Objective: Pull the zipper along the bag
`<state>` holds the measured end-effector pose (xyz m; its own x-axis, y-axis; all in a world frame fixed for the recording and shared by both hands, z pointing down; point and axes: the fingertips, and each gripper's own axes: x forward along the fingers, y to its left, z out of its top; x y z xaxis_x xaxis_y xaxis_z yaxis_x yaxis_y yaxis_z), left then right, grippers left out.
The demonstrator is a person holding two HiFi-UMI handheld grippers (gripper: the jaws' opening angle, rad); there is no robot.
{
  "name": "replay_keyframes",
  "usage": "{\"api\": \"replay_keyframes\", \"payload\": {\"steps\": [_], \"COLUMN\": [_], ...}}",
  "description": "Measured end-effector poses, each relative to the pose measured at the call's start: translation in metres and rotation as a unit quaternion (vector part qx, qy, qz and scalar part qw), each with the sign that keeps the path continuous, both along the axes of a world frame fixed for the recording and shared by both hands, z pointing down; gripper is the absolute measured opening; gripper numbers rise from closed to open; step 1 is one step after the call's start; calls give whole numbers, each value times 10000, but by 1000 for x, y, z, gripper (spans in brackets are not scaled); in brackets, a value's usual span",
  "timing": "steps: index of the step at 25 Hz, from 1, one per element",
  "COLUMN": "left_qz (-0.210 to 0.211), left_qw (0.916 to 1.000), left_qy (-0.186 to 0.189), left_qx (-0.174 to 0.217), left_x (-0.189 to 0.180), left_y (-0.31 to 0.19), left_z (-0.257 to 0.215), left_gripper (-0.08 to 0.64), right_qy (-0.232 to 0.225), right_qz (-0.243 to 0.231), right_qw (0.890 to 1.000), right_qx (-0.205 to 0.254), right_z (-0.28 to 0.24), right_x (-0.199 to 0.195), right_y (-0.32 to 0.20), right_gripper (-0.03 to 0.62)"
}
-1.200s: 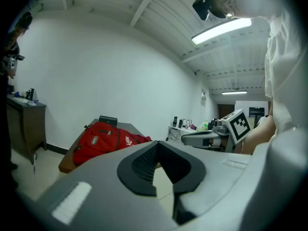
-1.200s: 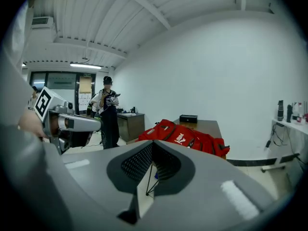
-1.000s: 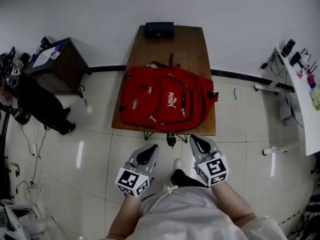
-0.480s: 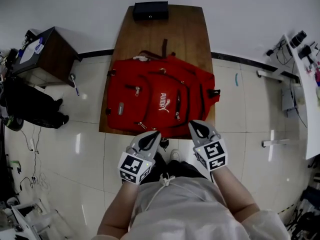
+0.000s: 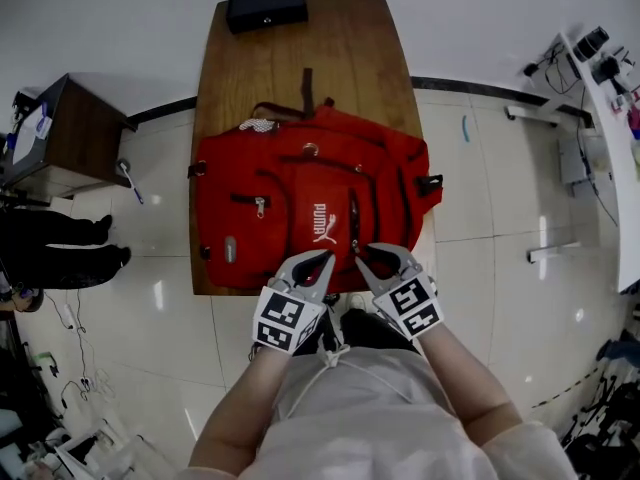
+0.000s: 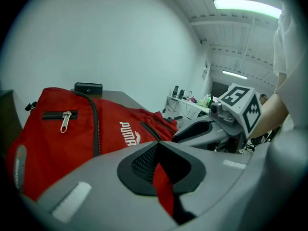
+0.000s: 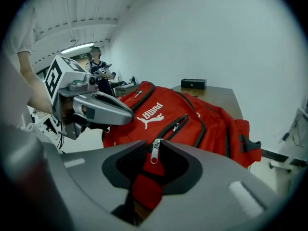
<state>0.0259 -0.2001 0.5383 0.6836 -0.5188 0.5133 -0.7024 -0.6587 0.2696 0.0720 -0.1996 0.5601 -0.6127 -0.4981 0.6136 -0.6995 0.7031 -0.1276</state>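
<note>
1. The red backpack [image 5: 300,183] lies flat on the near half of the wooden counter [image 5: 345,63], front face up; its carry handle points toward the far end and its base sits at the near edge; it spans the counter from left to right.
2. A black box [image 5: 266,7] sits at the far end of the counter, well apart from the backpack.
3. Your left gripper [image 5: 322,258] is over the near edge of the backpack, just on the near side of the white logo [image 5: 320,223]; its fingers are drawn together with the tips meeting; a strip of red cloth shows in the hollow behind the tips, and no view shows whether that cloth is pinched.
4. Your right gripper [image 5: 368,255] is just beside it on the right, at the near end of the long black zipper [image 5: 352,213] that runs from near to far to the right of the logo; its fingers are closed in on the silver zipper pull [image 7: 154,150], which sits between their tips with red cloth under it.
5. The two grippers lean toward each other at the tips without touching; their marker cubes face back toward you.
6. A small pocket zipper [image 5: 258,204] with its own silver pull lies on the left part of the backpack, well apart from both grippers.
7. A dark cabinet [image 5: 75,138] stands on the tiled floor to the left of the counter.
</note>
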Motion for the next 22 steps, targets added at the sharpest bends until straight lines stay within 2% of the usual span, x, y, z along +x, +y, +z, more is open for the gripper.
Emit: {"api": "replay_keyframes", "payload": {"steps": [1, 2, 7, 10, 17, 22], "left_qz": [-74, -136, -216, -266, -239, -156], "left_qw": [9999, 9997, 9989, 9984, 9979, 9981], "left_qy": [-94, -154, -165, -145, -176, -196], "left_qx": [-52, -116, -370, -472, -571, -569], "left_x": [-3, -4, -1, 0, 9, 24], "left_y": [-5, -9, -11, -9, -6, -7], "left_z": [3, 6, 14, 19, 24, 27], "left_gripper": [6, 6, 6, 6, 6, 6], "right_qy": [28, 93, 672, 805, 589, 411], "right_qz": [-60, -121, -402, -550, -602, -638], "right_qw": [10000, 9999, 9968, 9951, 9964, 9968], "right_qx": [-61, -74, 169, 156, 72, -253], "right_z": [4, 7, 20, 29, 34, 31], "right_x": [-4, -8, -8, -10, -10, -4], "right_y": [0, 0, 3, 5, 3, 5], "right_gripper": [107, 117, 120, 127, 113, 60]}}
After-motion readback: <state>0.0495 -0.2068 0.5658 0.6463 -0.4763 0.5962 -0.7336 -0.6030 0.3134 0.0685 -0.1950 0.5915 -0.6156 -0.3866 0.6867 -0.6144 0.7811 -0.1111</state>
